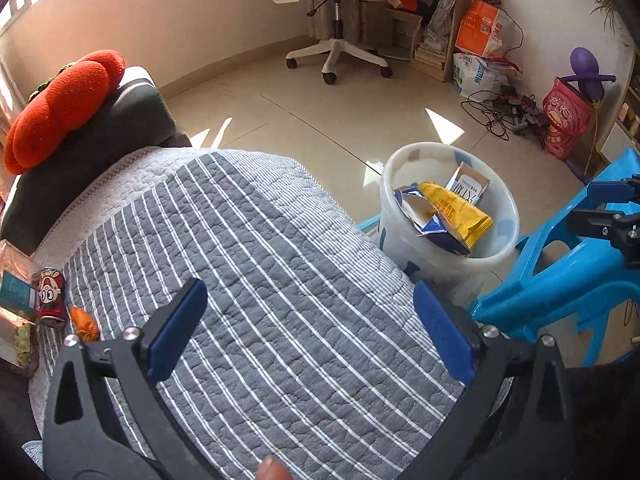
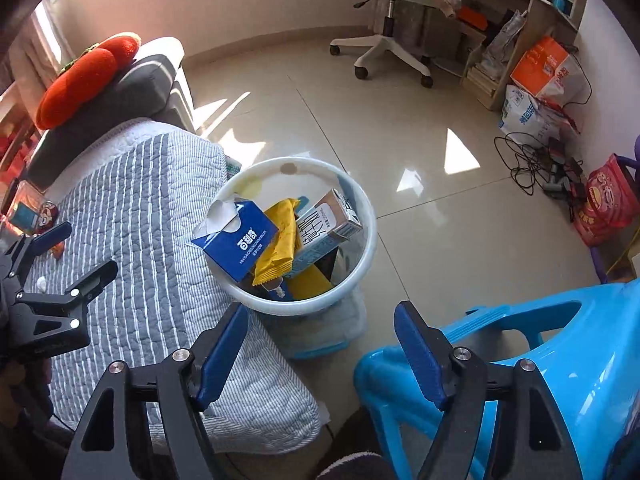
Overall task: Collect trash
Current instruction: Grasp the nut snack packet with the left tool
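Observation:
A white bin (image 2: pixel 370 236) stands on the floor beside the sofa's striped quilt (image 1: pixel 280 280). In it lie a blue box (image 2: pixel 236 240), a yellow wrapper (image 2: pixel 276 248) and a milk carton (image 2: pixel 328 224). My right gripper (image 2: pixel 320 308) hangs open just above the bin's near rim, nothing between its pads. My left gripper (image 1: pixel 308 286) is open wide over the quilt and holds nothing. At the quilt's far left sit a red can (image 1: pixel 51 296), a small orange wrapper (image 1: pixel 84 322) and a teal box (image 1: pixel 16 292).
A blue plastic stool (image 2: pixel 560 340) stands right of the bin. An orange cushion (image 1: pixel 64 100) rests on the sofa arm. Across the tiled floor are an office chair (image 1: pixel 340 44), bags and tangled cables (image 1: pixel 508 112) by the wall.

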